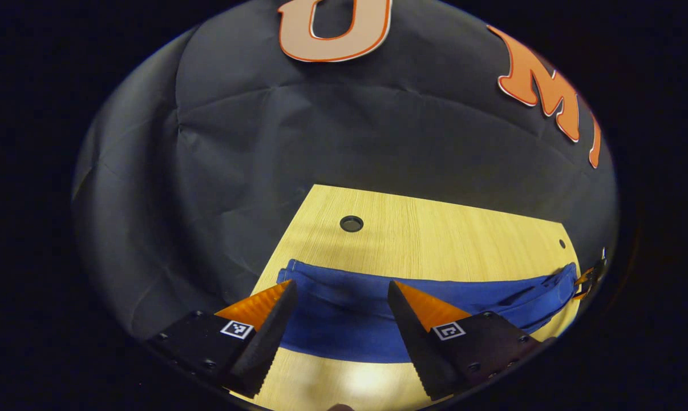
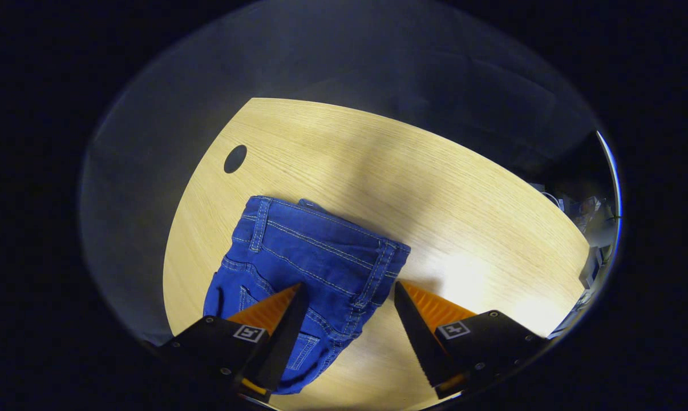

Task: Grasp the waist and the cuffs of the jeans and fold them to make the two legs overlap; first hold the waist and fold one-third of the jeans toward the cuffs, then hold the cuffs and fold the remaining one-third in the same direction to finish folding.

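Observation:
Blue jeans (image 1: 349,319) lie flat across the wooden table (image 1: 435,228). In the left gripper view they stretch from the near end at my fingers to the far right edge. My left gripper (image 1: 339,291) hovers just above that near end, open, with nothing between its fingers. The other gripper (image 1: 588,278) shows small at the jeans' far end. In the right gripper view the waistband and a back pocket of the jeans (image 2: 315,245) lie ahead of my right gripper (image 2: 349,288). It stands open over the waist's right part, holding nothing.
A round cable hole (image 1: 351,224) sits in the table beyond the jeans, also seen as the hole (image 2: 235,158) at the far left. A smaller hole (image 1: 562,244) lies near the table's right corner. Cables and gear (image 2: 583,211) stand past the table's right edge.

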The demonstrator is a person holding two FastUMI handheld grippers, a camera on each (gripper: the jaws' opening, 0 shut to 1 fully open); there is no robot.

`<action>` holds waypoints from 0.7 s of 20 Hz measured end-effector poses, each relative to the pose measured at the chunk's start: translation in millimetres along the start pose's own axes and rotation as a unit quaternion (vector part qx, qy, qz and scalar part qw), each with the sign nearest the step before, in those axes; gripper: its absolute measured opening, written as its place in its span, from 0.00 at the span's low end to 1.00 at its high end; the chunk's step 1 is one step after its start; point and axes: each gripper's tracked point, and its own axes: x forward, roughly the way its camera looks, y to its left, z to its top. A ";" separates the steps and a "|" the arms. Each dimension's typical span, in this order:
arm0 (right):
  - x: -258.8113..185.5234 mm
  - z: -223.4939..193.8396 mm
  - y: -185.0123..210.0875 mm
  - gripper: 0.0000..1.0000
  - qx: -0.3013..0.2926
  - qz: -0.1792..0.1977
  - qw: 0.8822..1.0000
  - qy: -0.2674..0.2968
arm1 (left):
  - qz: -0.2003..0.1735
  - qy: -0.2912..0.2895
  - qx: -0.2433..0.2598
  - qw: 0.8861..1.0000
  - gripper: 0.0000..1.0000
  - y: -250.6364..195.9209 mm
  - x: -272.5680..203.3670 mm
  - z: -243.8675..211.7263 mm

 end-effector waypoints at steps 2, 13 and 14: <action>2.8 -4.4 6.6 0.70 -0.006 0.014 1.000 -0.006 | 0.000 0.002 -0.008 1.000 0.98 -1.1 -2.4 3.6; -92.5 -1.0 63.6 0.22 -0.117 0.118 0.979 -0.122 | 0.011 0.046 -0.028 0.998 0.98 -2.5 -3.0 -6.9; -107.0 -5.9 73.6 0.22 -0.125 0.135 0.975 -0.125 | 0.011 0.048 -0.036 0.998 0.98 -3.5 -1.4 -7.7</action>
